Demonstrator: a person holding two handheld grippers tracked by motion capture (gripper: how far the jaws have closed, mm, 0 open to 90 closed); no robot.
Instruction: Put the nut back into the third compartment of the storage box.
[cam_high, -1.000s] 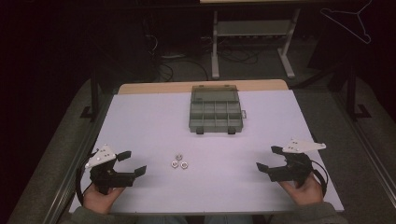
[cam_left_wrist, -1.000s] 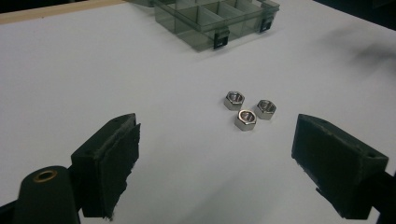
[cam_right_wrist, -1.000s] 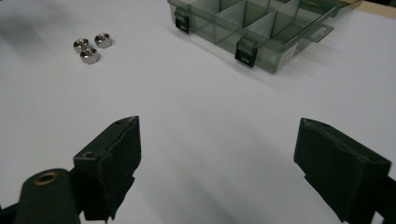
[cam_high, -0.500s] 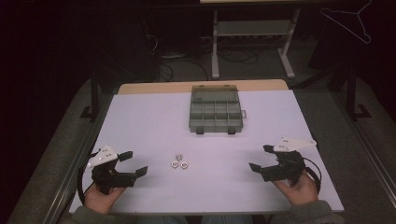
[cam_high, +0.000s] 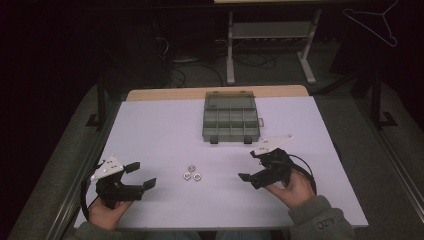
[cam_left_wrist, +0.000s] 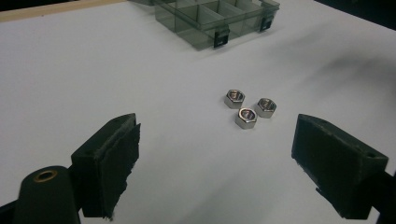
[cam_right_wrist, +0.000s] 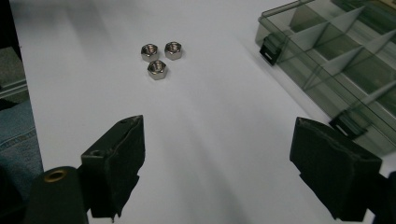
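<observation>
Three steel hex nuts (cam_high: 192, 174) lie close together on the white table (cam_high: 165, 130), near its front middle. A grey compartment box (cam_high: 231, 117) sits open at the back centre, and its cells look empty. My left gripper (cam_high: 141, 175) is left of the nuts, open, with nothing between its jaws. In the left gripper view the nuts (cam_left_wrist: 246, 112) lie just beyond the left gripper (cam_left_wrist: 215, 140). My right gripper (cam_high: 250, 165) is right of the nuts, open and empty. In the right gripper view the nuts (cam_right_wrist: 159, 58) lie ahead to the left of the right gripper (cam_right_wrist: 217, 140), with the box (cam_right_wrist: 345, 60) on the right.
A wooden strip (cam_high: 215, 93) runs along the table's far edge. Behind it stand a metal stand's legs (cam_high: 270, 55) and cables on the dark floor. A wire hanger (cam_high: 372, 20) hangs at the upper right. Dark rails (cam_high: 100, 100) flank the table.
My right gripper has moved left and a little forward, toward the nuts and the box's front corner. The left gripper has barely shifted. Both stay open.
</observation>
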